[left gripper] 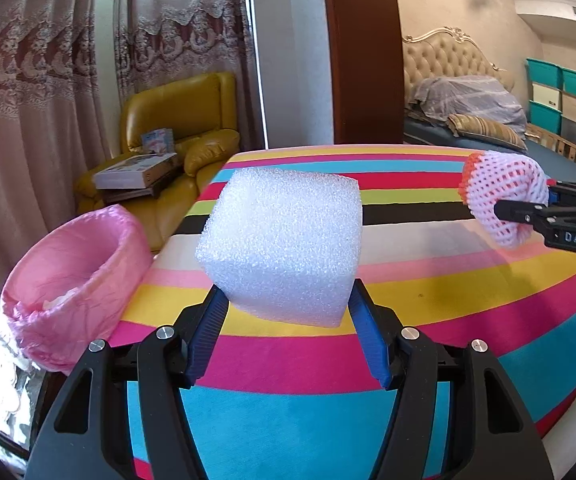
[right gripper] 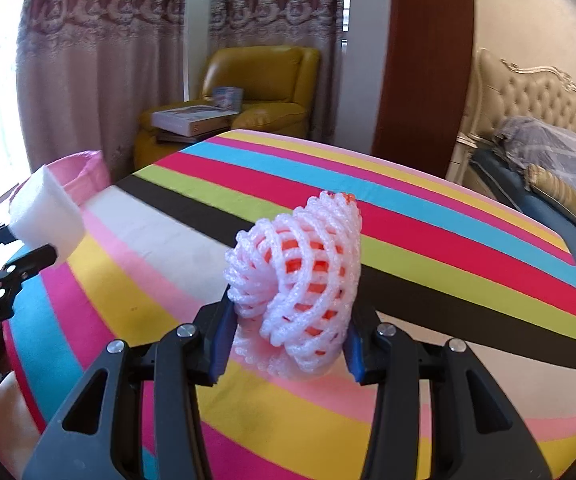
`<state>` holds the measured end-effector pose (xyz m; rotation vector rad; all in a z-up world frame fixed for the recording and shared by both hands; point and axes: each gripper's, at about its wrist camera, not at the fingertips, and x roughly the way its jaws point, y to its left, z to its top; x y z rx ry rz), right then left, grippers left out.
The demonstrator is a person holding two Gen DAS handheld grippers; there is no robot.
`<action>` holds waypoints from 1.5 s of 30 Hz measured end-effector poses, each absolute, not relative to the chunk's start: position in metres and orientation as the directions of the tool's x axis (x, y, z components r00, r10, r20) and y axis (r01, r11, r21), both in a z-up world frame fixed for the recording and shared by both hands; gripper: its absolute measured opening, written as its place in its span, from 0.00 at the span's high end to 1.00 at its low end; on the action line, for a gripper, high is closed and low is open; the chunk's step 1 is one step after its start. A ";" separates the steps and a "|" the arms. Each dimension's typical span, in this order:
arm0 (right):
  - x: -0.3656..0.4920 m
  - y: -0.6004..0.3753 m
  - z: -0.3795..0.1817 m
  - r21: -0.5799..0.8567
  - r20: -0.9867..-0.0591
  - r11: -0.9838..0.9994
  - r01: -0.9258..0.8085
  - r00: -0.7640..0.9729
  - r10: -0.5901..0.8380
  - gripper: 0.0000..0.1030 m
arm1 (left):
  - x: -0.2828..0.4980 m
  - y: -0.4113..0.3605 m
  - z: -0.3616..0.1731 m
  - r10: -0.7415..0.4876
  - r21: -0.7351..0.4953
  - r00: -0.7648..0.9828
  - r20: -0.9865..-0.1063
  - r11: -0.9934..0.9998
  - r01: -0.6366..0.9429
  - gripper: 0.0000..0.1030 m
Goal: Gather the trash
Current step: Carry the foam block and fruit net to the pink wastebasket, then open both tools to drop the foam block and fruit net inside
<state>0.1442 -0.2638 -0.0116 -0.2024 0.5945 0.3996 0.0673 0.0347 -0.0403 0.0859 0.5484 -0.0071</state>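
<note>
Your left tongs (left gripper: 288, 308) pinch the foam (left gripper: 284, 244) and your right tongs (right gripper: 288, 336) pinch the net (right gripper: 299, 280), both lifted off the counter (left gripper: 447, 280) for the bin (left gripper: 76, 272) at nine o'clock.

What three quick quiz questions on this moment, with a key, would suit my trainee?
1. True or false: the left gripper holds the foam block clear of the table.
2. What does the right gripper hold? A) a box B) the foam net C) nothing
3. Fill in: seen from the left wrist, the bin with the pink liner stands off the table's ____ edge.

Key: 1 true; 2 B; 3 left.
</note>
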 end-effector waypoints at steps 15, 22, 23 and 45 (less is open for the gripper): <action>0.115 -0.191 -0.009 -0.139 -0.623 0.768 -0.626 0.658 0.424 0.57 | 0.042 0.067 -0.043 0.096 0.062 0.849 -0.519 0.995 -0.075 0.44; 0.104 -0.144 -0.004 -0.148 -0.650 0.671 -0.726 0.583 0.488 0.57 | 0.026 0.094 -0.034 0.149 0.041 0.859 -0.490 0.988 -0.148 0.44; 0.103 -0.140 -0.003 -0.146 -0.651 0.662 -0.735 0.575 0.495 0.57 | 0.024 0.100 -0.032 0.162 0.038 0.861 -0.482 0.986 -0.164 0.44; 0.131 0.030 0.055 -0.136 -0.593 0.482 -0.866 0.461 0.660 0.54 | 0.049 0.251 0.026 0.316 0.016 0.833 -0.454 0.938 -0.347 0.43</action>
